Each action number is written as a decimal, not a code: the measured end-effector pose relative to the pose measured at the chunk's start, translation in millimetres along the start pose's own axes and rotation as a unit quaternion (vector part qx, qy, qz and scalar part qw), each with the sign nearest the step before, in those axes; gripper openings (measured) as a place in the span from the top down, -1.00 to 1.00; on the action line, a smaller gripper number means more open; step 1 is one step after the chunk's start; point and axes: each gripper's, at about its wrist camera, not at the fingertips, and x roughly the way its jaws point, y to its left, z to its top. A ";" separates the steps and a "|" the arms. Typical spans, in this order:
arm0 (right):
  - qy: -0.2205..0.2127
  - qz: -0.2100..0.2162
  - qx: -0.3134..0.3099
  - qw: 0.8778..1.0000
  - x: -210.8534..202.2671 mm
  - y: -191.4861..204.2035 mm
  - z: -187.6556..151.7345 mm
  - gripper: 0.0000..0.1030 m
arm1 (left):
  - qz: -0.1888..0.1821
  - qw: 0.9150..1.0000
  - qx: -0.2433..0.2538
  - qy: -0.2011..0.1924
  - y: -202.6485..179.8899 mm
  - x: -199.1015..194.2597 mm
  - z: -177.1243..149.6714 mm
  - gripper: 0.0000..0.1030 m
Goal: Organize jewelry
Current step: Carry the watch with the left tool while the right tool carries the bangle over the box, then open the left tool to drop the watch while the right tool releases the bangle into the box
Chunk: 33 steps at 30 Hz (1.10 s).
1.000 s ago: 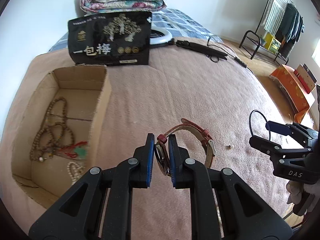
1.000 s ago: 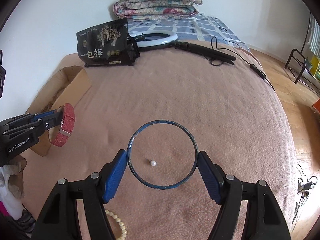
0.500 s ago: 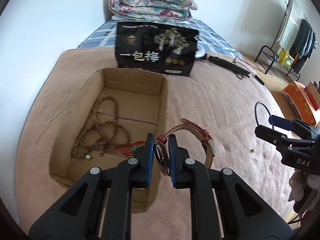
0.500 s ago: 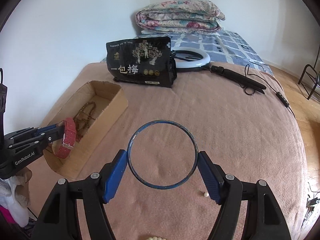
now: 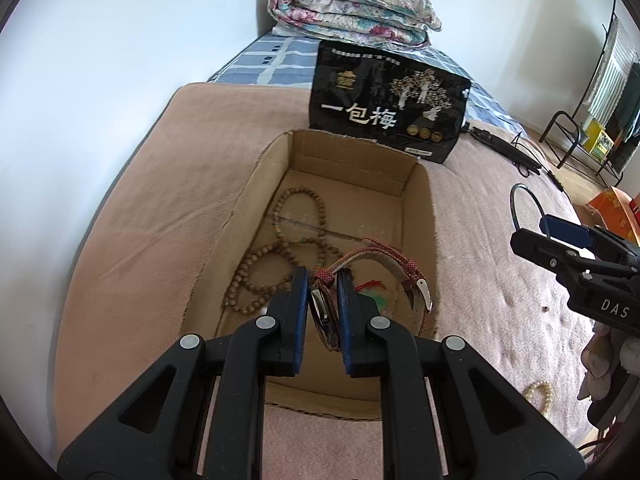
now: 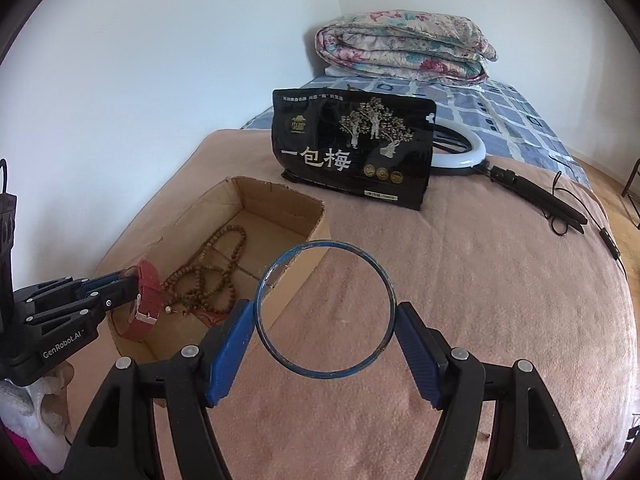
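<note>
One wooden bead strand point(image 5: 280, 264) lies in the cardboard box point(image 5: 256, 184) near the bed's left edge; left tongs point(image 5: 323, 300) grip a red-strap watch point(image 5: 384, 264) over it, right tongs point(image 6: 326, 320) clamp a blue bangle point(image 6: 326, 310) just beside it, pearl bracelet point(image 5: 538, 396) remains on the blanket.

Red-strapped watch point(image 5: 374, 276) hangs over the cardboard box point(image 5: 256, 184) holding wooden beads point(image 5: 280, 256).

a home bedroom: a bed point(image 6: 500, 280) under a pinkish blanket, a folded floral quilt point(image 6: 404, 46) at its head, and a clothes rack point(image 5: 600, 92) by the wall.
</note>
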 end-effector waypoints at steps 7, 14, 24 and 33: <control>0.002 0.003 -0.005 1.000 21.0 19.4 8.5 -0.43 | 0.004 1.000 -0.014 0.011 21.2 6.4 -6.7 0.76; 0.008 0.008 -0.015 1.000 44.7 40.7 14.4 -0.43 | 0.003 1.000 -0.020 0.018 28.4 11.9 -10.8 0.76; 0.015 0.016 -0.017 1.000 63.3 53.8 16.6 -0.43 | 0.001 0.999 -0.027 0.024 33.4 15.2 -12.6 0.76; 0.019 0.024 -0.020 0.999 66.8 60.2 16.9 -0.55 | 0.002 0.999 -0.032 0.024 36.3 13.9 -12.5 0.39</control>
